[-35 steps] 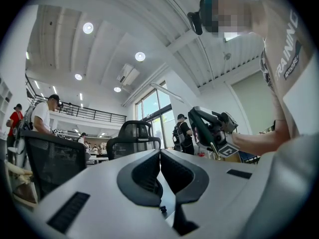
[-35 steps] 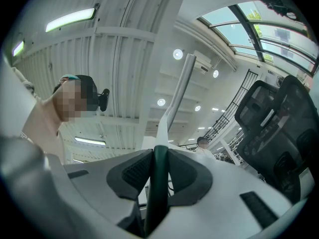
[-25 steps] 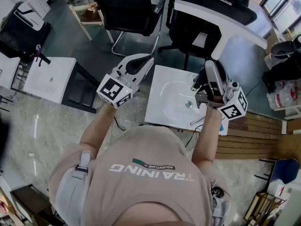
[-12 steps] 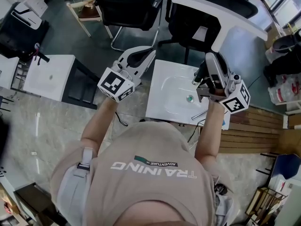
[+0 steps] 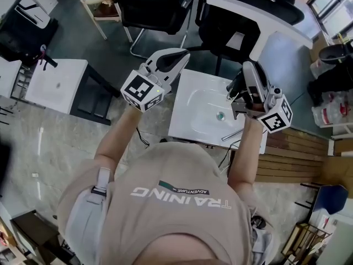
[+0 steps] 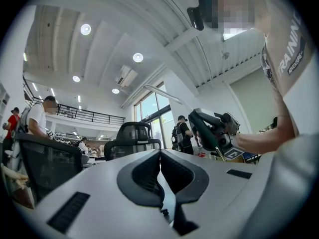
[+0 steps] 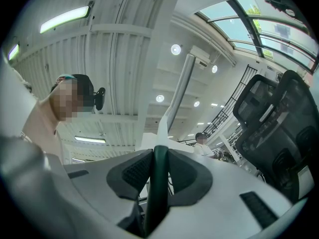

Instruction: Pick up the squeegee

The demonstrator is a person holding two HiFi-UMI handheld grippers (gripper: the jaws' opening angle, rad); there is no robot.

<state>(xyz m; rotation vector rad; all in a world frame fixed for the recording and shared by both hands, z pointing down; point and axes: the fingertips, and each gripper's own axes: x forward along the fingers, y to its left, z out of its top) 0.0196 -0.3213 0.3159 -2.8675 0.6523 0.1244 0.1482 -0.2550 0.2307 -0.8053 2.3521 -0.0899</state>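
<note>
My right gripper (image 5: 247, 66) is held in the air over the right side of a white sink (image 5: 187, 127), pointing upward. It is shut on the squeegee's dark green handle (image 7: 157, 183), which stands upright between the pads. A pale part of the squeegee (image 7: 162, 129) shows just beyond the jaws. In the left gripper view a thin pale bar (image 6: 167, 94) runs out from the right gripper (image 6: 195, 117). My left gripper (image 5: 179, 54) hovers above the sink's left edge. Its jaws are shut (image 6: 159, 156) with nothing between them.
Two black office chairs (image 5: 154, 4) (image 5: 226, 35) stand behind the sink, with a white desk (image 5: 259, 18) further back. A small white table (image 5: 55, 87) is on the left. Wooden boards (image 5: 298, 153) lie on the right. Other people stand in the background.
Both grippers stay in much the same places over the sink. The right jaws keep their hold on the squeegee handle.
</note>
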